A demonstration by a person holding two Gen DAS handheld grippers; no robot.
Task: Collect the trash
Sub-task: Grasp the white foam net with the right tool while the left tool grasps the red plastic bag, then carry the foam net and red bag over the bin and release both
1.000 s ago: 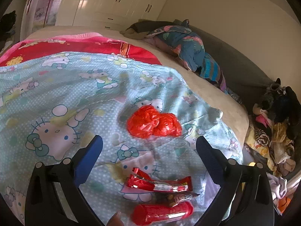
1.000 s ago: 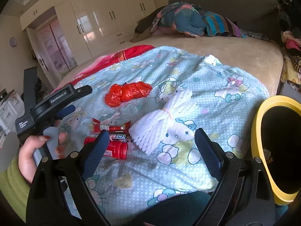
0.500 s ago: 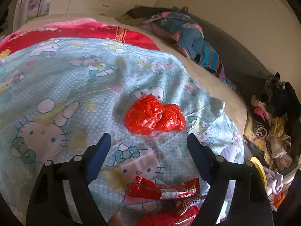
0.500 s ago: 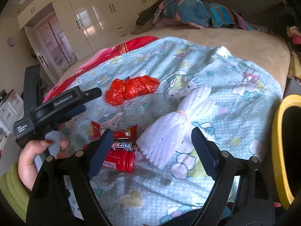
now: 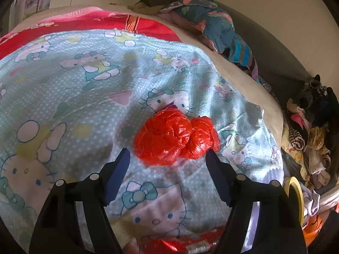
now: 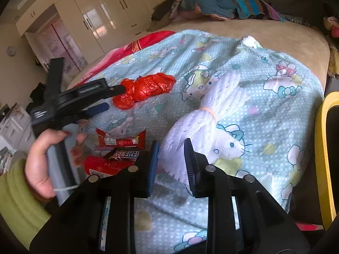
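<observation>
Right tongs [image 6: 171, 157] closing on ribbed white foam netting [image 6: 208, 116]; left tongs [image 5: 167, 158], angled downward, closing, nothing gripped, crinkled red plastic bag [image 5: 175, 136] at twelve o'clock.

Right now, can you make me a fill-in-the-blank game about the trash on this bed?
1. The left gripper is nearest the crumpled ___ plastic bag.
2. The right gripper is closing on the ___ foam net.
3. The bin has a ___ rim.

Missing words: red; white; yellow

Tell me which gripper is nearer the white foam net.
Right. The right gripper is closing on the white foam net's near end; the left gripper is off by the red plastic bag.
</observation>
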